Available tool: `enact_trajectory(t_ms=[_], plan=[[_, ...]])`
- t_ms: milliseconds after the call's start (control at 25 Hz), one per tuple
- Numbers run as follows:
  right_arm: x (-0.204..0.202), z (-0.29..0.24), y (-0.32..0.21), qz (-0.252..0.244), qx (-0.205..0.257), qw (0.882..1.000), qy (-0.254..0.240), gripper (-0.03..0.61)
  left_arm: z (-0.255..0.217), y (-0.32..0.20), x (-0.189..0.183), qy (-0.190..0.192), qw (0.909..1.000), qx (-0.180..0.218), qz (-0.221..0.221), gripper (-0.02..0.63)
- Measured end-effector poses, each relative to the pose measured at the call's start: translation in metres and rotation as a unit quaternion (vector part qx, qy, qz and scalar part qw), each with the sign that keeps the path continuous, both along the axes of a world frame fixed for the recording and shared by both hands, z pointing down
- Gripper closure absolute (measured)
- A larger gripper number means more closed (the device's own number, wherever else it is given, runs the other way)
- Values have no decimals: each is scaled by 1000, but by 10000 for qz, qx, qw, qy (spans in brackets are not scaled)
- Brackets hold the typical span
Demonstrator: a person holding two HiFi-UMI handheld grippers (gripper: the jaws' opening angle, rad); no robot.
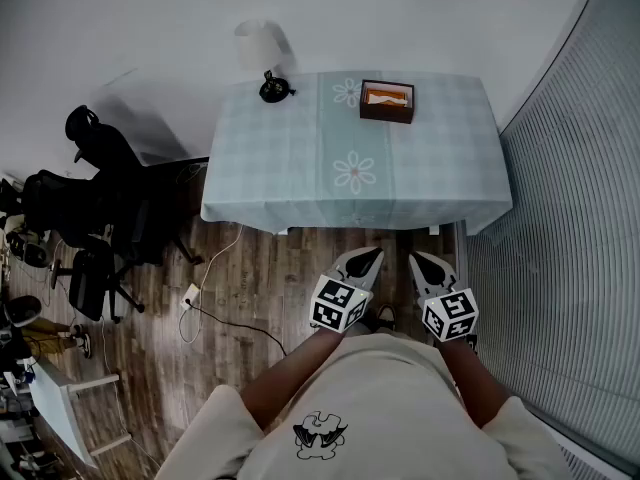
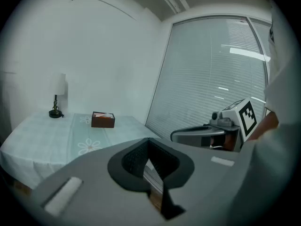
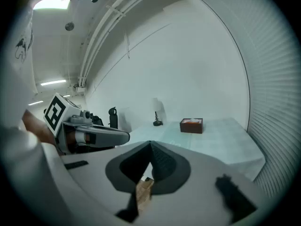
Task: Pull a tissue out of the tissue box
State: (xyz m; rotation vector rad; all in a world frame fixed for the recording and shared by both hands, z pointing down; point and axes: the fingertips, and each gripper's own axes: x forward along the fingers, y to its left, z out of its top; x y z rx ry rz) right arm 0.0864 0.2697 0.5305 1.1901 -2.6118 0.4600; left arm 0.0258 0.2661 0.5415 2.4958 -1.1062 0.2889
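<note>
A dark brown tissue box with a pale tissue showing at its top stands near the far edge of a table under a light checked cloth. The box shows small in the left gripper view, and the box lies far ahead in the right gripper view. Both grippers hang in front of the person, over the wooden floor and well short of the table. My left gripper has its jaws together with nothing in them. My right gripper is shut and empty too.
A small table lamp stands at the table's far left corner. Black office chairs crowd the left, and a white cable runs across the floor. Window blinds line the right side. The table's front edge is nearest me.
</note>
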Motion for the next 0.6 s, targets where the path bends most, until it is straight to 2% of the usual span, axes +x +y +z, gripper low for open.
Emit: enact_trajectory(t_ms=[600], plan=[[-9,8,-8,3,-125,9999,-61,569,8,-6,-12,-101,9999,-125,-41,607]])
